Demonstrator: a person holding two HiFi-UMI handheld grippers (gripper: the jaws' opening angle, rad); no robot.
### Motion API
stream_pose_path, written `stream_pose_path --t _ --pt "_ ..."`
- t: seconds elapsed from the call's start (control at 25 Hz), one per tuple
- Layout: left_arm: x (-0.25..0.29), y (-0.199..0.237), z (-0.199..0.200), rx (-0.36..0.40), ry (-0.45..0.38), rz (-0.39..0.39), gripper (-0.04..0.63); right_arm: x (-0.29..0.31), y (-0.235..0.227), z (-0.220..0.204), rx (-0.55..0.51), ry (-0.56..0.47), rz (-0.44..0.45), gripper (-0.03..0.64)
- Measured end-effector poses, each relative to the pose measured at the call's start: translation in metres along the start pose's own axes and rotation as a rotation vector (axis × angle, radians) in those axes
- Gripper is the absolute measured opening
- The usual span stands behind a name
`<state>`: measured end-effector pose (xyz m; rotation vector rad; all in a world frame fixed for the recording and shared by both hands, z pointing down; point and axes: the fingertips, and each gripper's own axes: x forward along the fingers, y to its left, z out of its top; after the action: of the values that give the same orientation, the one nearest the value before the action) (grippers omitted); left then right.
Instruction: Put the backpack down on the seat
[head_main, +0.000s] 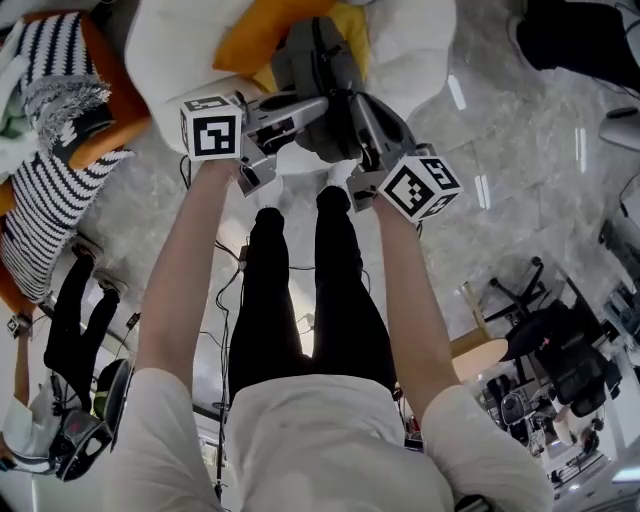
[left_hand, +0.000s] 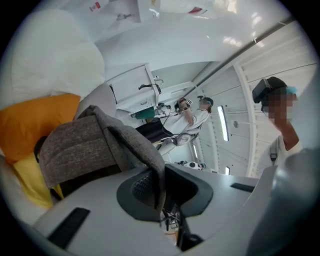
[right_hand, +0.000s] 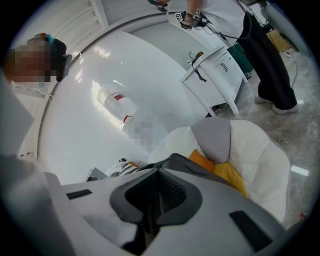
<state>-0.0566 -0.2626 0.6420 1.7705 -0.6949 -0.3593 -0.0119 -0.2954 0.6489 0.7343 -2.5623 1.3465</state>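
Left gripper (left_hand: 159, 195): fingers (left_hand: 140, 187) closed nearly flat on a grey strap (left_hand: 150, 155) of the backpack (left_hand: 85, 150). The strap runs up out of the pads and over to the bag's body.

Right gripper (right_hand: 152, 200): fingers closed too, pinching a thin fold of the same dark grey fabric, which rises just beyond the pads.

Position: in the head view the backpack (head_main: 318, 62) hangs between the two grippers, ahead of the person's legs, over the front of the white seat (head_main: 170, 50). An orange cushion (head_main: 262, 30) lies on the seat just behind the bag. In the left gripper view the bag's body sits against this cushion. Cannot tell whether its base already rests on the seat.

Key relation: the bag lies straight ahead of both sets of fingers, its long axis running away from the person toward the seat back. The seat is ahead of and below the grippers. Neither hand is clearly nearer; they flank the bag at about equal reach.

Judgement: the next move calls for both hands to lower together, keeping the bag level. Letting one strap go first would likely tip the bag sideways off the cushion.
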Motion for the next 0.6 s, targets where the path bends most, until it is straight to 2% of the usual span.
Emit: stream_pose_path --t 0.2,0.6 --pt "-0.007 0.003 -0.002 0.001 -0.008 0.019 0.041 0.001 0.001 -0.003 -0.002 0.017 0.012 0.023" --pt "-0.069 0.02 -0.016 -0.013 -0.037 0.053 0.042 0.021 0.027 -0.041 -0.011 0.061 0.034 0.023"
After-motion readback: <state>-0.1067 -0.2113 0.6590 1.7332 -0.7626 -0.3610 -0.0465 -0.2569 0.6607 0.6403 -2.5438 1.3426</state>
